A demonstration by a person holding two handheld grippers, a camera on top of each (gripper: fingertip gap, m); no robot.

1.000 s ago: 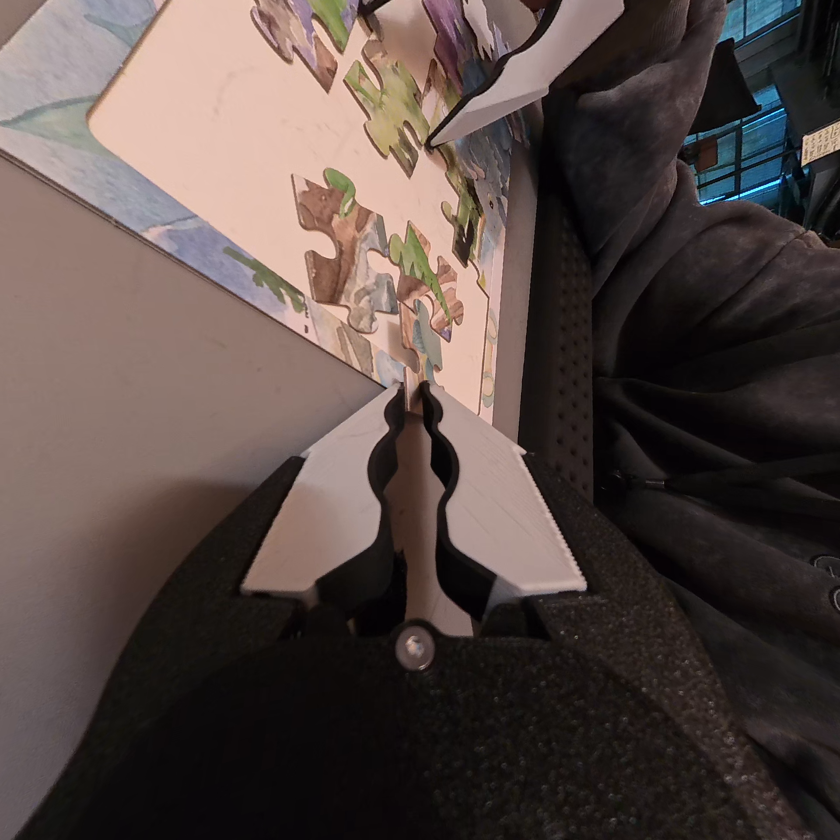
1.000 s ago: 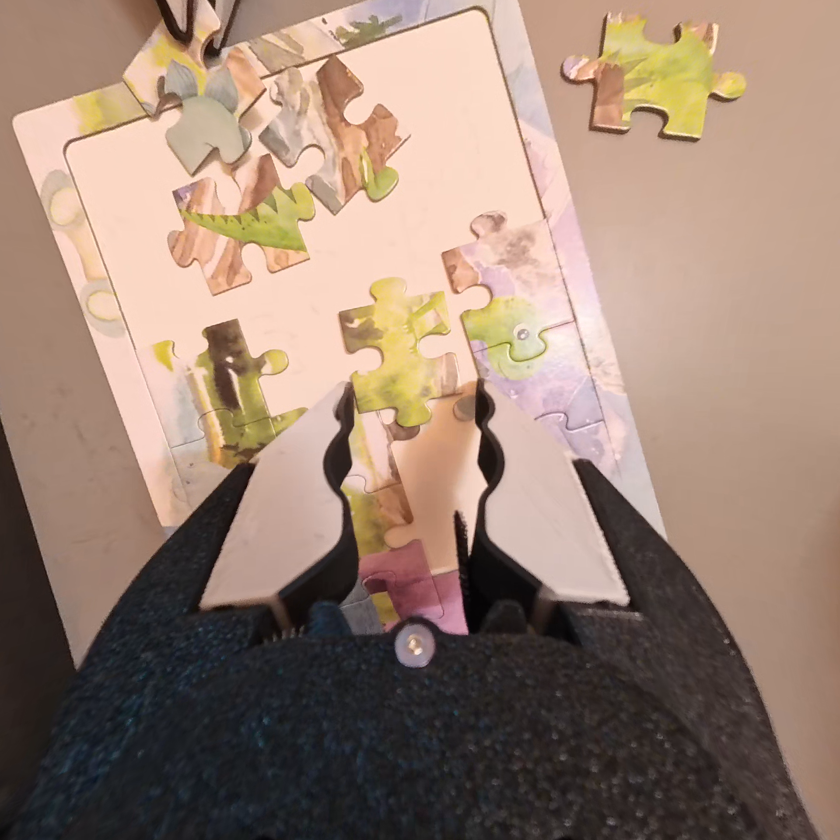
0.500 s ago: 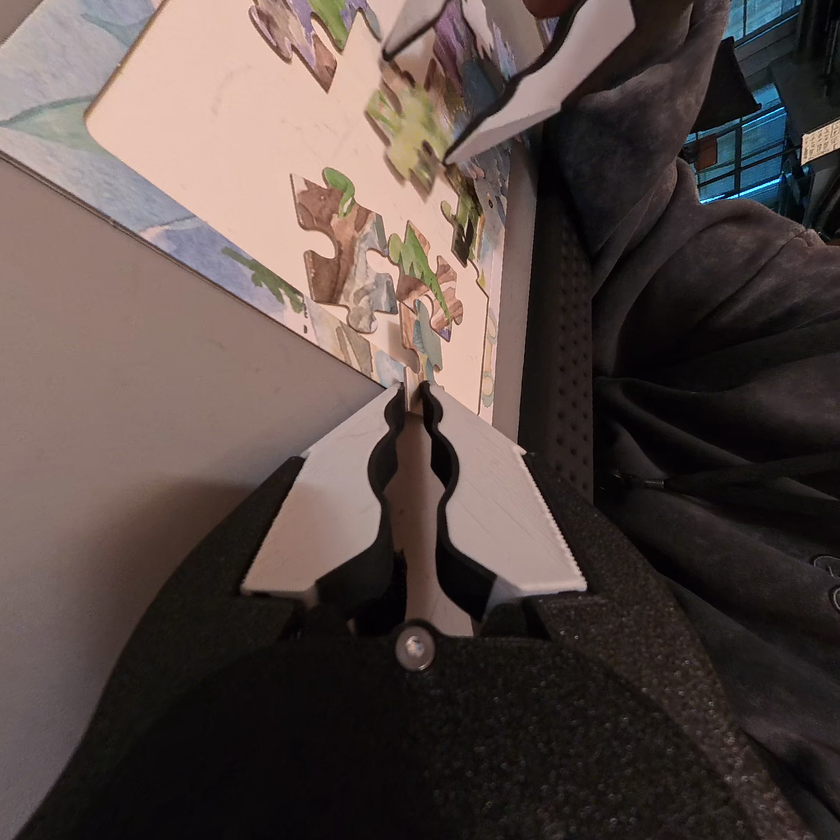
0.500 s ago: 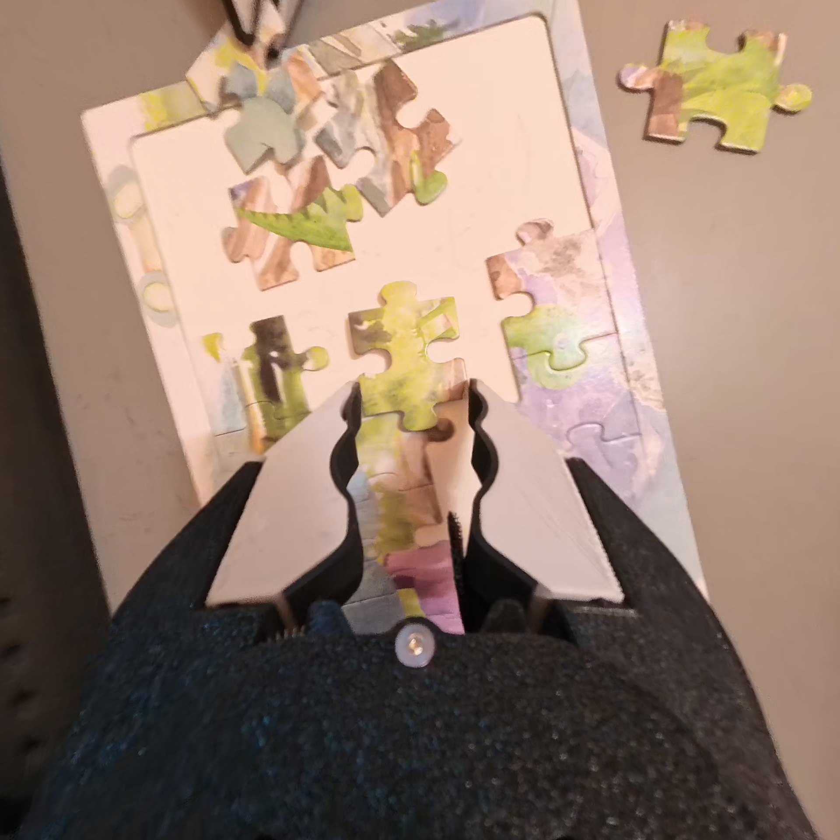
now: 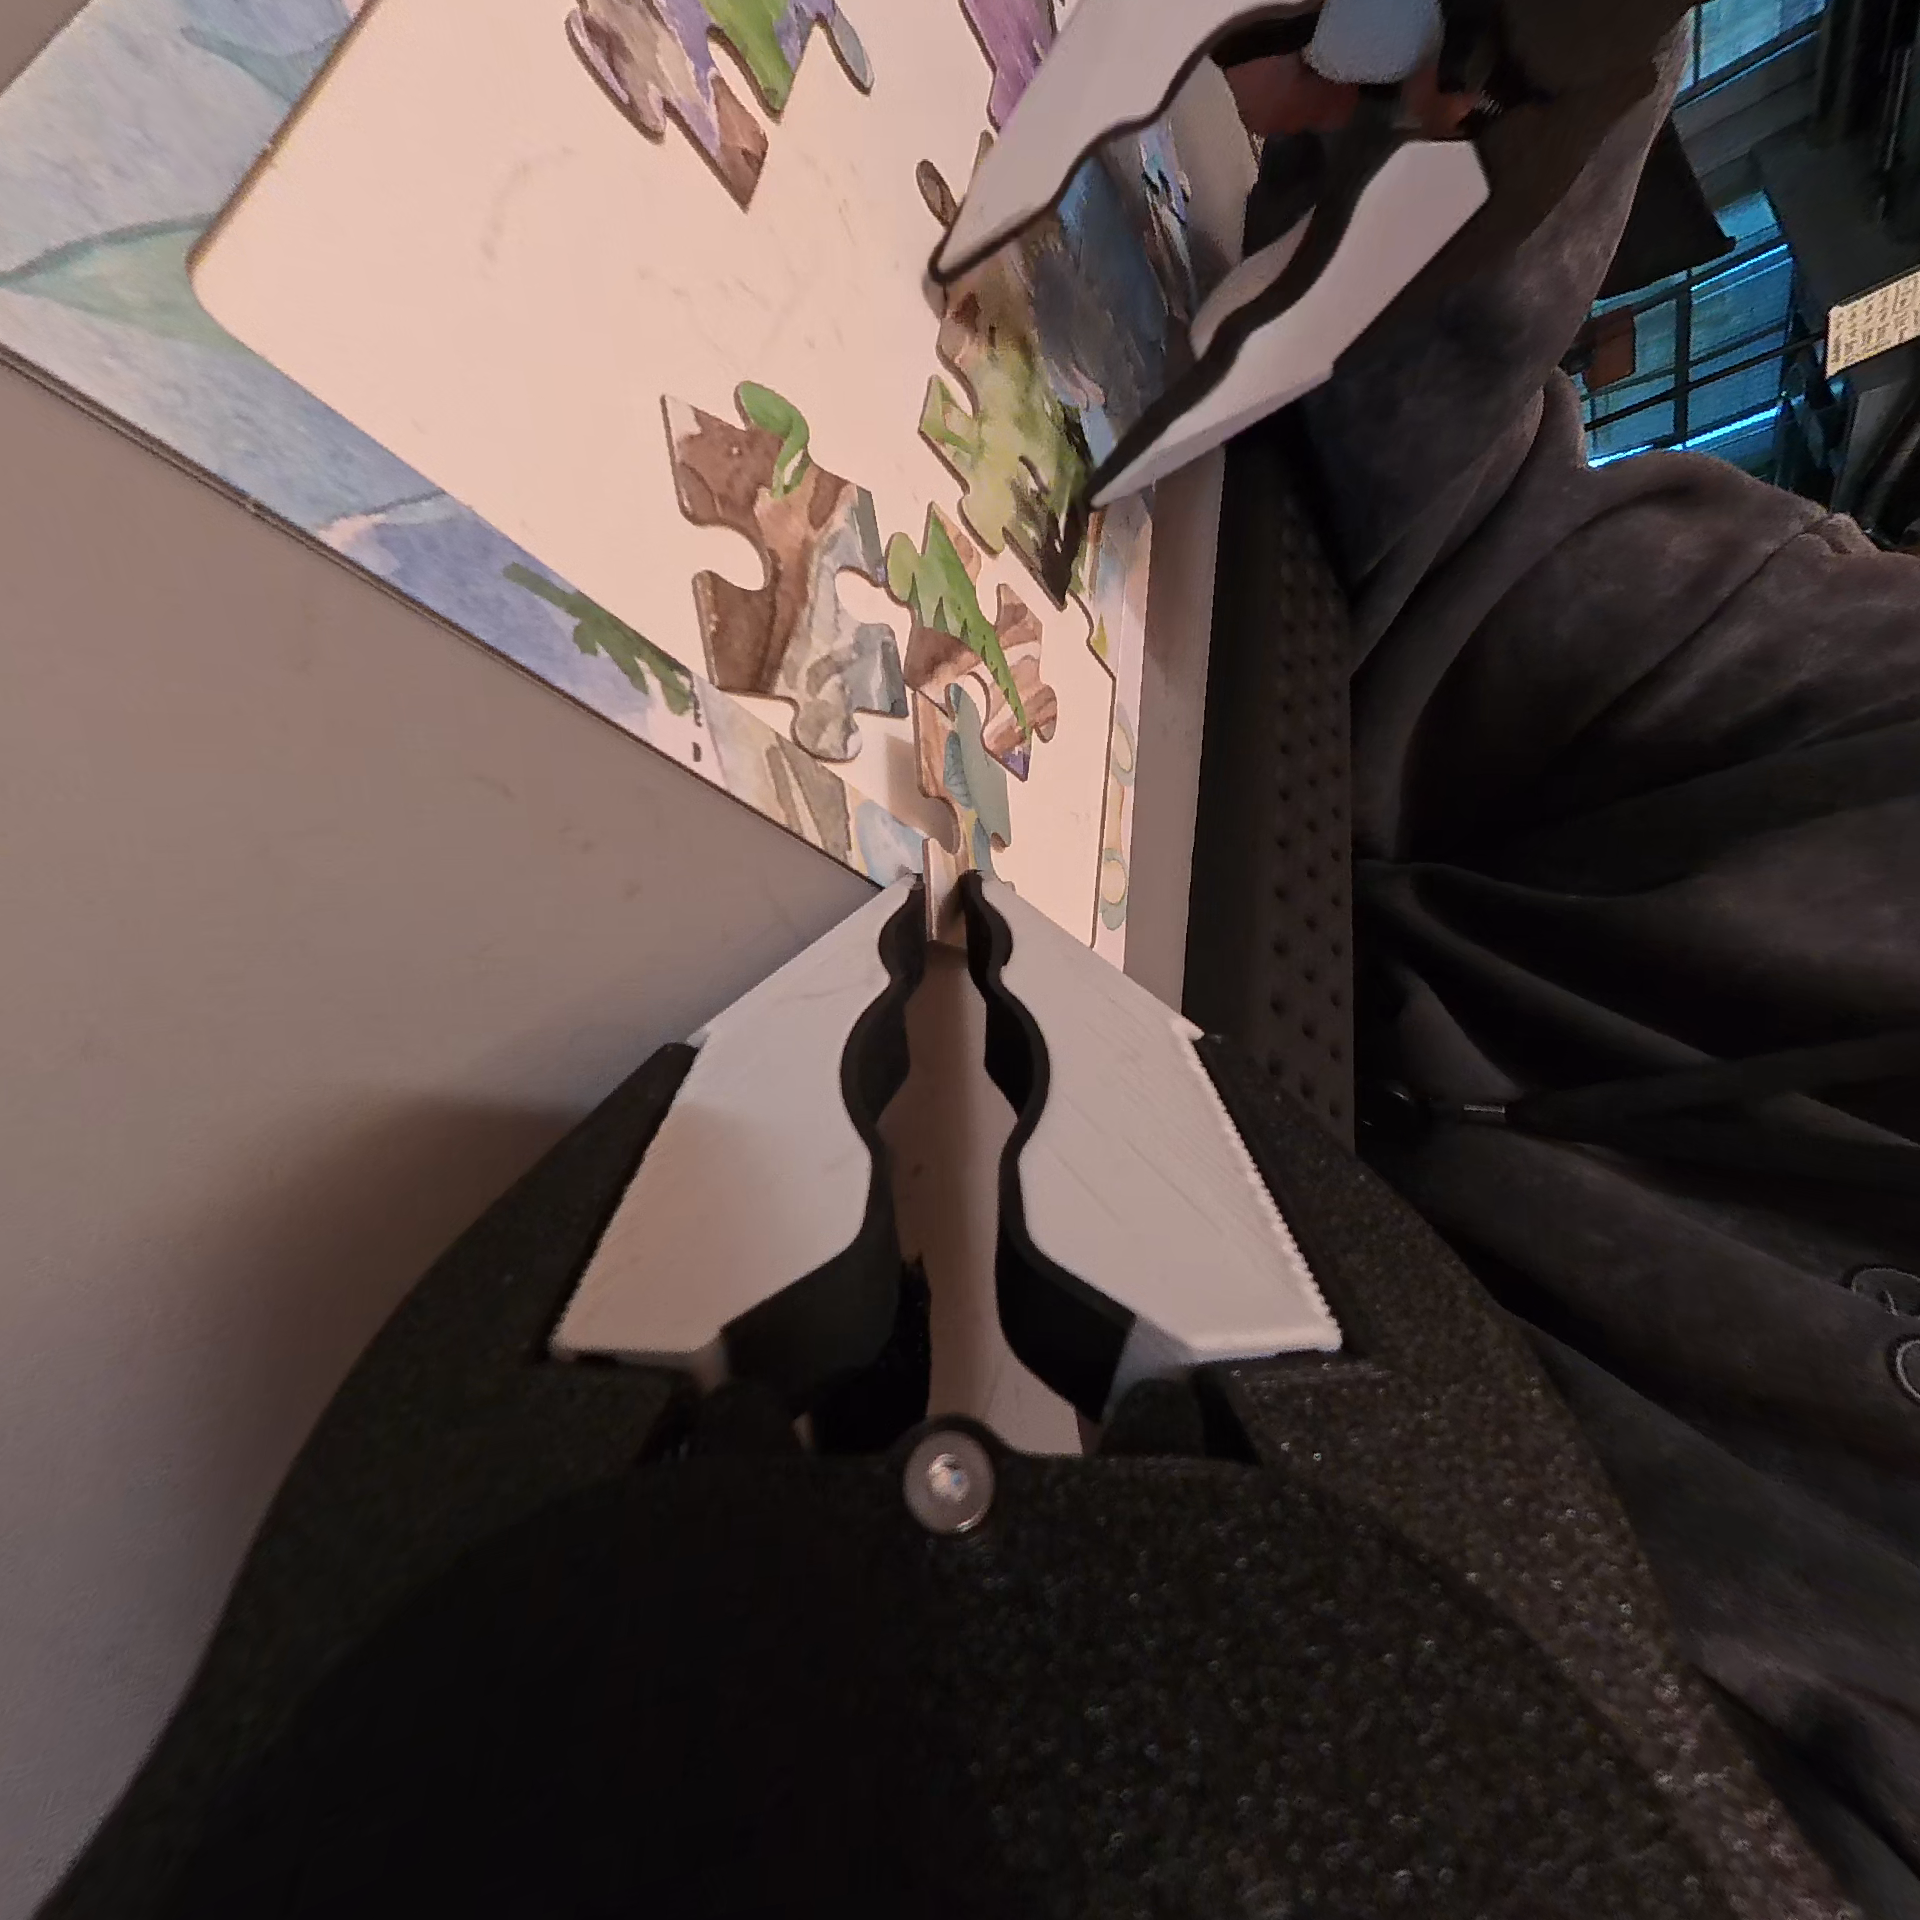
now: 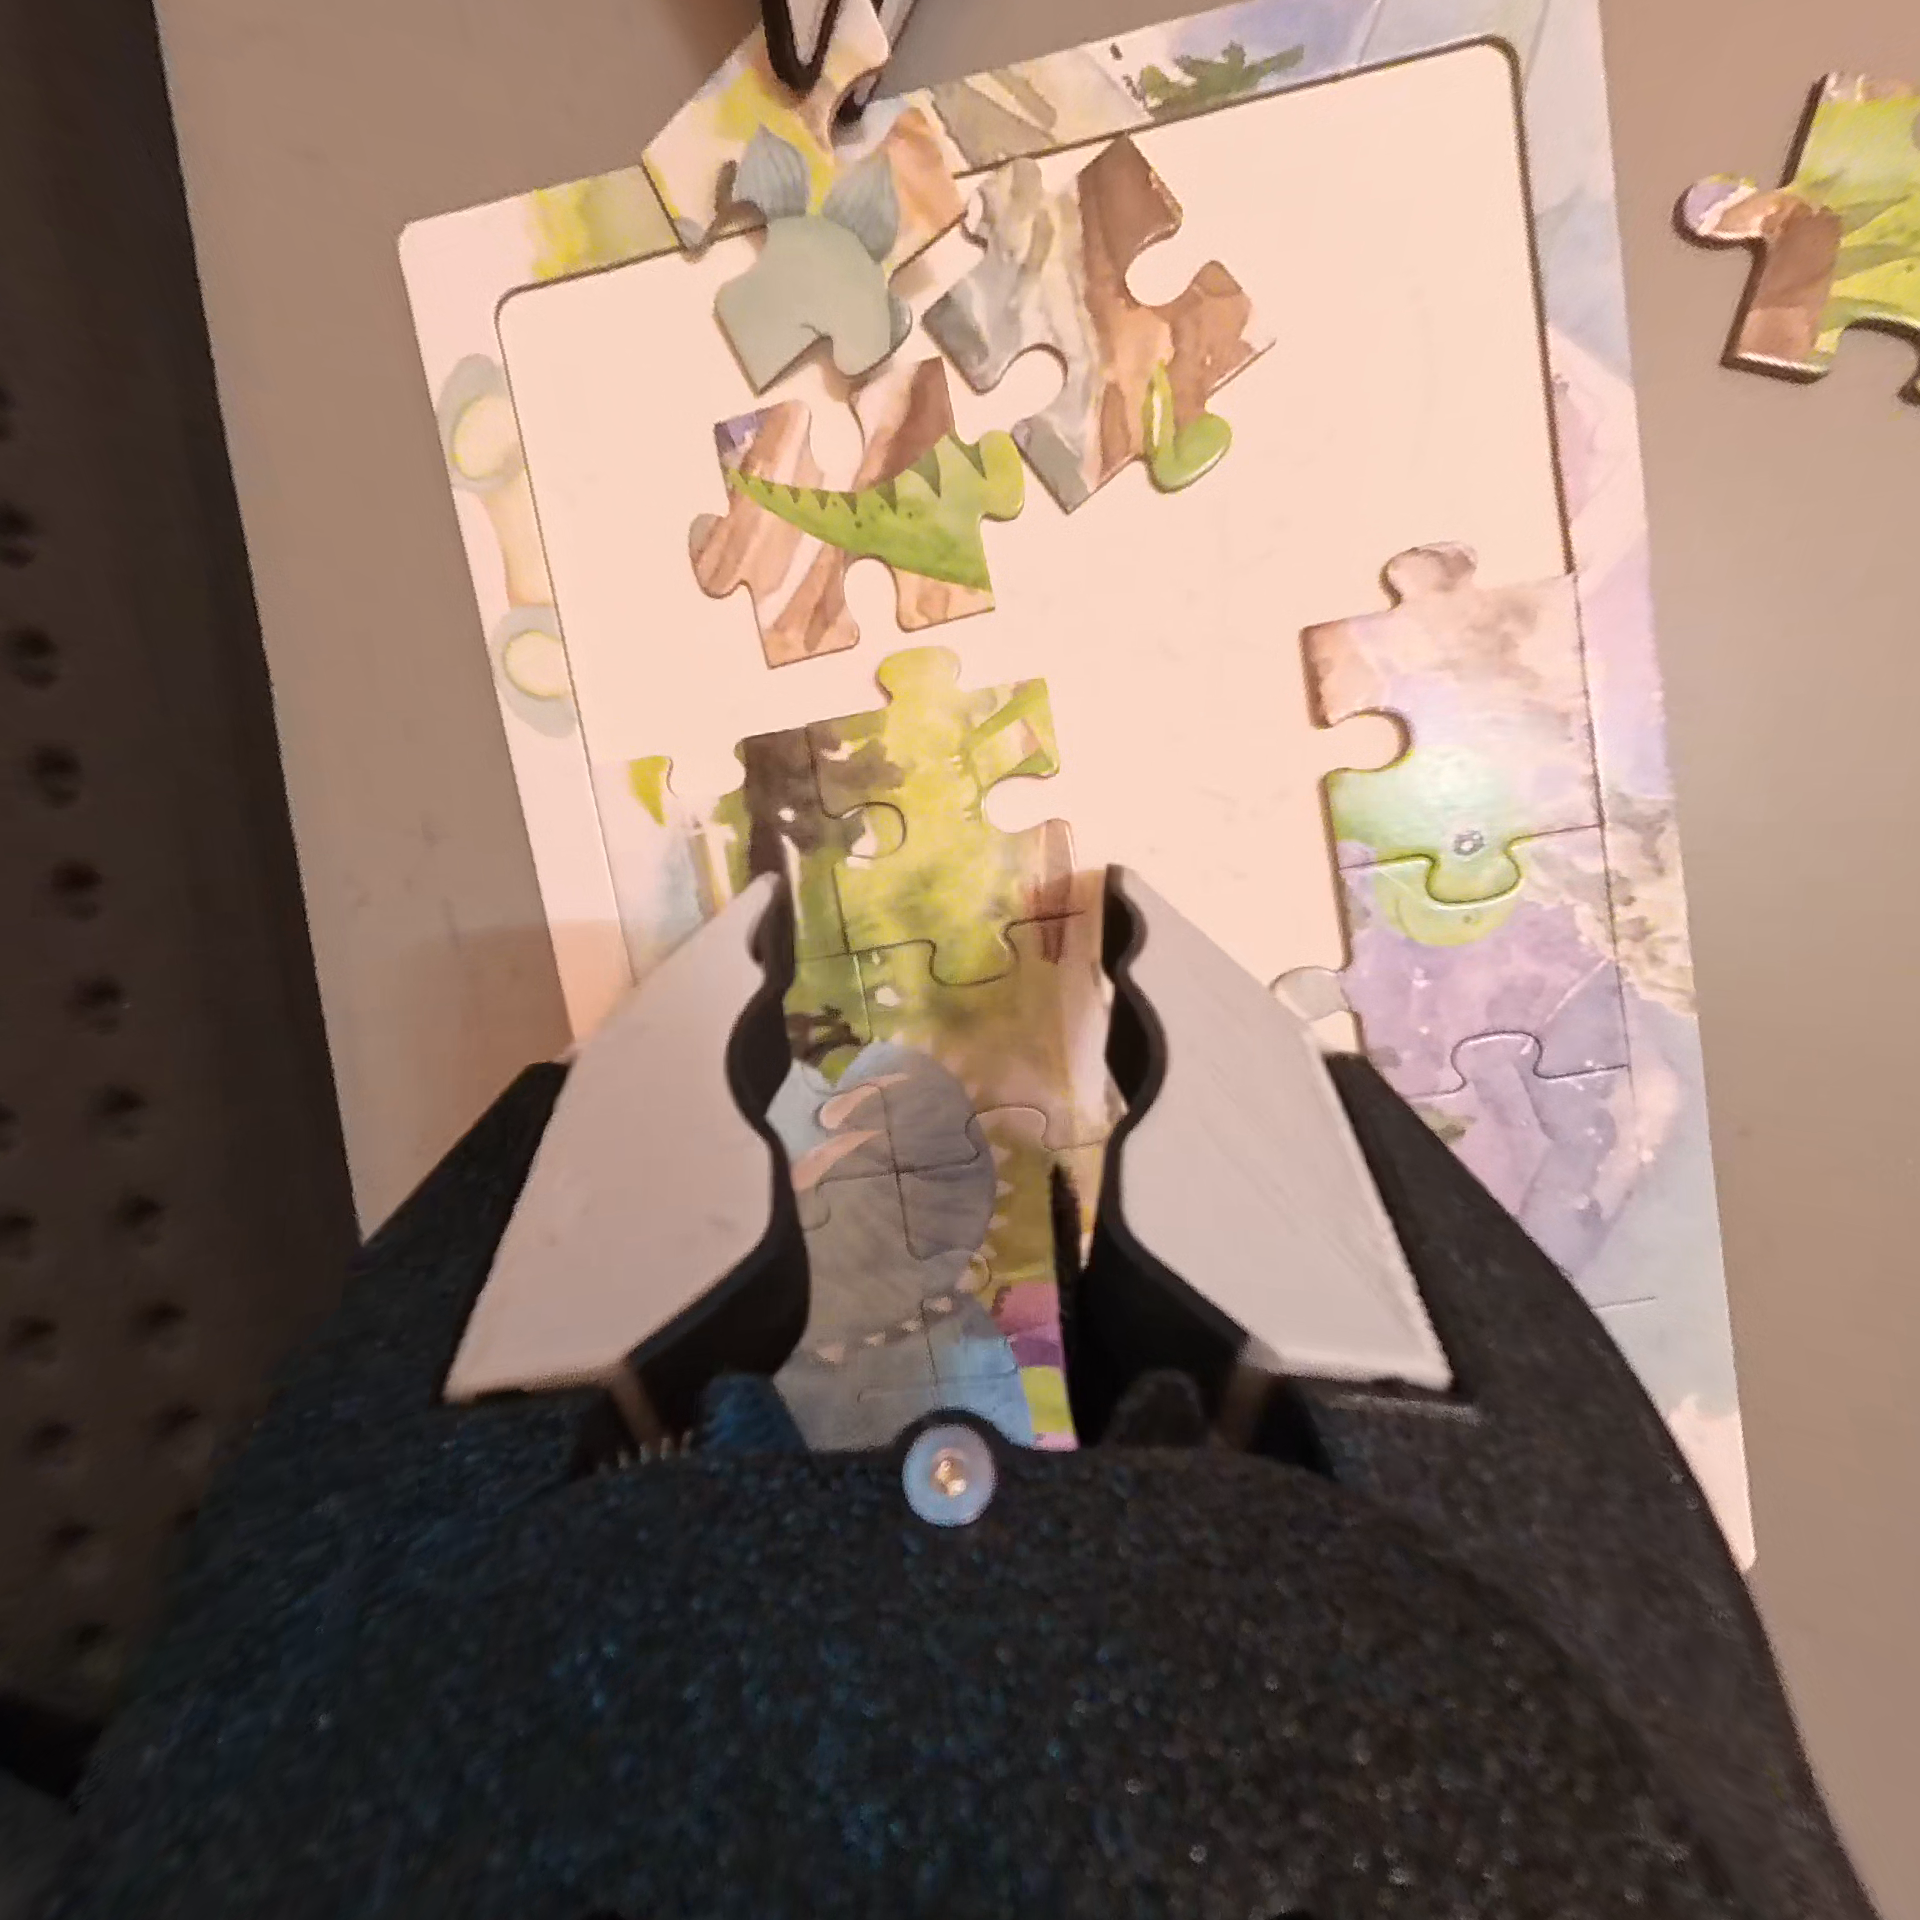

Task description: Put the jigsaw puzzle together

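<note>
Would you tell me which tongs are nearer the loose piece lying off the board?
Right. The right tongs hover over the board's near half; the left tongs pinch the board's far corner, farther from the loose piece.

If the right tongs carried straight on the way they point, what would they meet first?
Probably the yellow-green piece lying in the puzzle tray: it sits directly ahead of the open right tongs, though depth is hard to judge.
</note>
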